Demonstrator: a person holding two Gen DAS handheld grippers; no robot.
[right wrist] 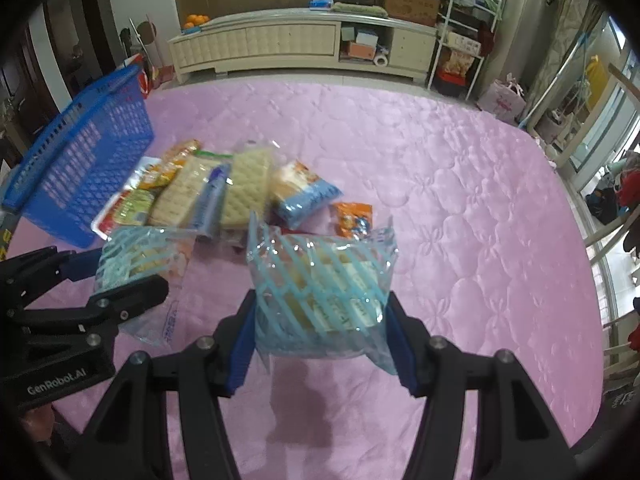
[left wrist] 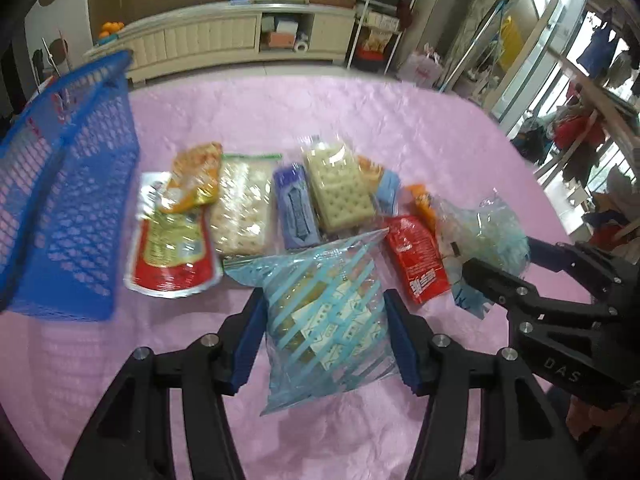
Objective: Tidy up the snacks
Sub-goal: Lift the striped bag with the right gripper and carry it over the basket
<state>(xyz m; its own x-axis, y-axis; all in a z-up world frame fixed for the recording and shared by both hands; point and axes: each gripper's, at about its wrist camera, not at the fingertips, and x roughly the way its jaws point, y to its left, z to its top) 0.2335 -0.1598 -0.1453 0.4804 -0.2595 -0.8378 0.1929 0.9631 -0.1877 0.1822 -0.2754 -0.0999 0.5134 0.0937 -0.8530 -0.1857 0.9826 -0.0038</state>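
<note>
Several snack packs lie in a row on a pink quilted surface (left wrist: 360, 120). My left gripper (left wrist: 324, 344) is shut on a blue-striped clear bag of small packets (left wrist: 324, 312). My right gripper (right wrist: 320, 340) is shut on a second blue-striped bag (right wrist: 320, 288) and holds it above the surface; it shows at the right of the left wrist view (left wrist: 480, 236). A blue mesh basket (left wrist: 68, 200) stands at the left, also in the right wrist view (right wrist: 88, 176). Behind lie a red pouch (left wrist: 172, 252), cracker packs (left wrist: 340, 188), a purple pack (left wrist: 296, 208) and a red packet (left wrist: 420, 264).
A cream cabinet (right wrist: 300, 40) runs along the far wall, with a white rack (right wrist: 464, 40) to its right. The pink surface stretches to the right (right wrist: 480, 200). Glass doors and hanging clothes are at the far right (left wrist: 592, 80).
</note>
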